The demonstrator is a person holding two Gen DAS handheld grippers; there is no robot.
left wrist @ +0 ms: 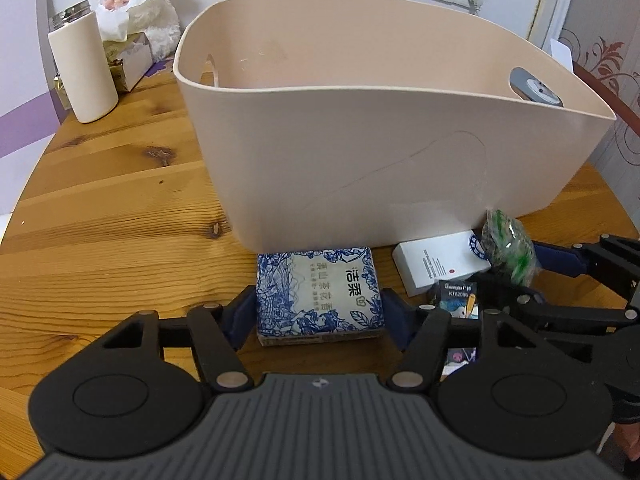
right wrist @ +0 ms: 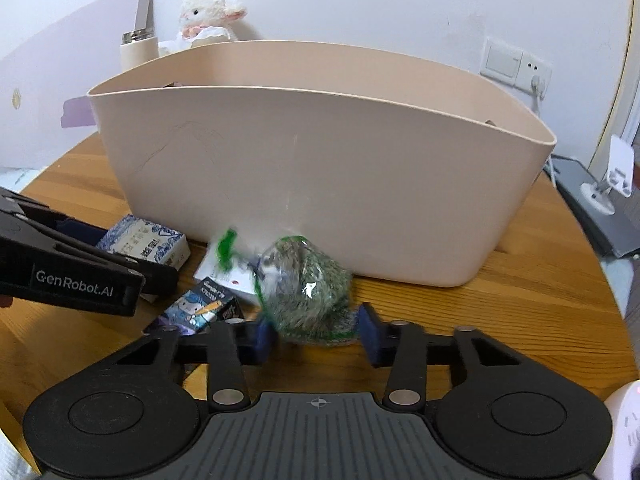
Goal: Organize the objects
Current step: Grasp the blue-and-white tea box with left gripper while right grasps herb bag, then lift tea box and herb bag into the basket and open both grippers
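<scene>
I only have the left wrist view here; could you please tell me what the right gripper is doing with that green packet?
Observer: The right gripper has its fingers on both sides of the green packet; whether it is already clamped I cannot tell, as the packet is blurred.
Operator: Thank you. Is anything beyond the beige bin on its right side?
Observer: Yes, a white phone stand sits on a grey surface past the wooden table.
Operator: And how does my left gripper look from there?
Observer: The left gripper shows side-on, reaching the blue-and-white tissue pack before the beige bin.
</scene>
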